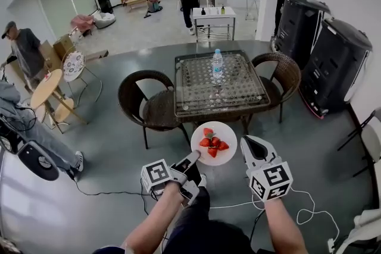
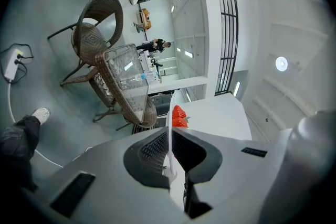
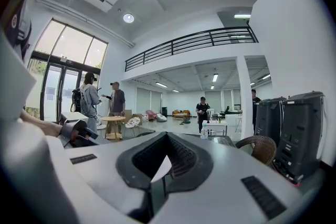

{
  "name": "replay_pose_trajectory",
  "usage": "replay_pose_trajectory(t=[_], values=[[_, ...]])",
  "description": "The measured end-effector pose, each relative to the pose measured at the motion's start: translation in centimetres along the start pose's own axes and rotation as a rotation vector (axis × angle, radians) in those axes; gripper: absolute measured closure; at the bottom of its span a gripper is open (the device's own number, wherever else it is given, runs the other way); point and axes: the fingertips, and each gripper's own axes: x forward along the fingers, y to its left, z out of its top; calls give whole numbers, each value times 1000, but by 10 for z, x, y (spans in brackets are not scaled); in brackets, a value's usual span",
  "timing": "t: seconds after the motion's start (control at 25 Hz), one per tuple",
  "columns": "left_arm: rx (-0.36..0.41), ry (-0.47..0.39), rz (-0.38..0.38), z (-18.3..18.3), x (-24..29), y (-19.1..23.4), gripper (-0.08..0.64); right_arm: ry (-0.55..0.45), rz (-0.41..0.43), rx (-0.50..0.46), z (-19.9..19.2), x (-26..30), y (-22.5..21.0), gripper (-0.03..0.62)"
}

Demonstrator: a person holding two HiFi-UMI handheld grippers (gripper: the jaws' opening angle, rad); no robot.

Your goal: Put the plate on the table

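Observation:
A white plate [image 1: 221, 133] with several strawberries [image 1: 212, 143] is held in the air, in front of the near edge of the glass-topped wicker table [image 1: 193, 83]. My left gripper [image 1: 193, 158] is shut on the plate's left rim. In the left gripper view the plate [image 2: 169, 115] runs edge-on between the jaws of the left gripper [image 2: 170, 135], with strawberries [image 2: 178, 116] just beyond. My right gripper [image 1: 245, 143] hangs close beside the plate's right rim with its jaws together. The right gripper [image 3: 168, 137] holds nothing in its own view.
A water bottle [image 1: 217, 65] stands on the table. Wicker chairs sit at its left [image 1: 144, 101] and right [image 1: 284, 74]. Two big black speakers [image 1: 333, 62] stand at the right. Cables [image 1: 303, 205] lie on the floor. Several people stand around the room.

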Motion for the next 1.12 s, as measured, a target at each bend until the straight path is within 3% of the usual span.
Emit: replay_pose_trajectory(t=[0.48,1.12], values=[[-31,32,23,70,65,25,541,47,-17,20,-5,92,-41,588],[-43,119,-15,176,172,33,541,110,-66,0,15,230,-104,588]])
